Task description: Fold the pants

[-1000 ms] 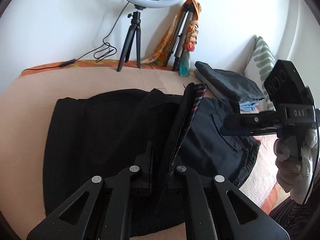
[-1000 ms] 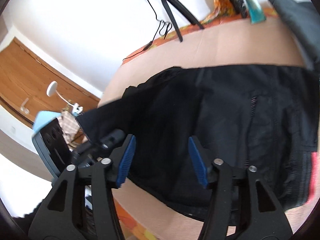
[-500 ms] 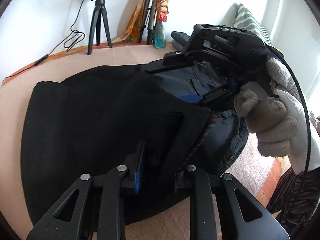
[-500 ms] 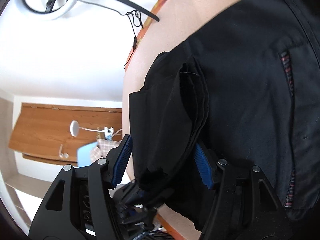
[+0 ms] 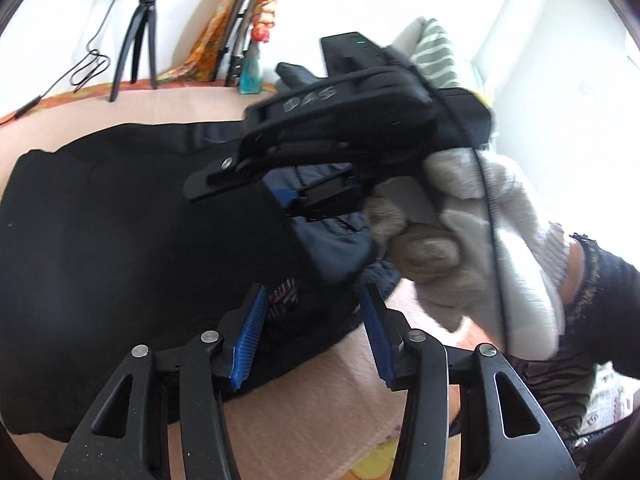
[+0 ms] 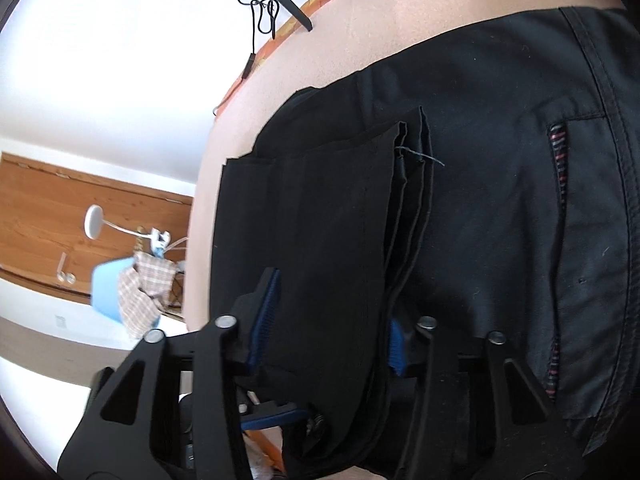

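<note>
**Handing the folded leg ends from my left tongs to my right**

The black cotton pants [image 5: 132, 248] lie across the peach-coloured bed cover [image 5: 352, 404], with the leg ends doubled over the seat. My left gripper [image 5: 316, 336] has just been opening: its blue ribbed pads stand apart, cloth lying between them but unpinched. My right gripper [image 6: 328, 320] has just been closing around the stacked leg hems [image 6: 408, 184]. The layers sit between its pads, yet I cannot tell whether the pads truly press them.

The risk, as I judge it: if the right tongs have caught only some of the layers, the rest will slide off and the fold will open when I pull. The two tools are also crowded together, so they could knock or drag the waistband askew.

Only the left wrist view shows my gloved right hand [image 5: 472, 240] on its tool, the ring-light tripod [image 5: 136, 36] and the striped cushion [image 5: 436, 52]. Only the right wrist view shows the layered hem edges, the loose thread and the striped pocket lining [image 6: 558, 160].
</note>
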The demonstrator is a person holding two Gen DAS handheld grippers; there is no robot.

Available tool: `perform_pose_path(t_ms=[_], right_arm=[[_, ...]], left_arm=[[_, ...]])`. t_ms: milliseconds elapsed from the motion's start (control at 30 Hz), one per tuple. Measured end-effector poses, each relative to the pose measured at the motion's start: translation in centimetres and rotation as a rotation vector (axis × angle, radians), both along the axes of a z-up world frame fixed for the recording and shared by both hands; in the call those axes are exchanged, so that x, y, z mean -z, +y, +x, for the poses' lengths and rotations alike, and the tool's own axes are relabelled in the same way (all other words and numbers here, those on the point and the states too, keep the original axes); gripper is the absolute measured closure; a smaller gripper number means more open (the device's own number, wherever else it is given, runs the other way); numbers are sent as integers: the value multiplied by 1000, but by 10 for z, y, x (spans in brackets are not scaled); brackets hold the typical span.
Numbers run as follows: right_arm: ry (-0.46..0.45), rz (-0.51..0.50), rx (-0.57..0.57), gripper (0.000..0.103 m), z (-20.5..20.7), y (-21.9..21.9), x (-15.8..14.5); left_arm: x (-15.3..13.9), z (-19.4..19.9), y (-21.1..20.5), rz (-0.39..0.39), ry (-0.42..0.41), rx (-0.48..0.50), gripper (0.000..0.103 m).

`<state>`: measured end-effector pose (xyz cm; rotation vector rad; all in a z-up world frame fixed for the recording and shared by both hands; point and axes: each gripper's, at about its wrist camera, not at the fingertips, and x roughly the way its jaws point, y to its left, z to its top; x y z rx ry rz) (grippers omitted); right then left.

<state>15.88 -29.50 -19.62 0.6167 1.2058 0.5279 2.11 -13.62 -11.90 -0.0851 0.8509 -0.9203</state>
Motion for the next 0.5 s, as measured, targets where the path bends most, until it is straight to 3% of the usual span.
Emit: perform_pose_path(t_ms=[133, 333, 500], right_arm=[[-12, -37, -26, 66, -3, -3, -1], [25, 18, -2, 65, -4, -18, 2], [9, -30, -8, 65, -8, -17, -1]], left_arm=[[-14, -5, 14, -53, 27, 18, 57], [-18, 2, 54, -43, 19, -106, 57], [-15, 12, 71, -36, 40, -179, 57]])
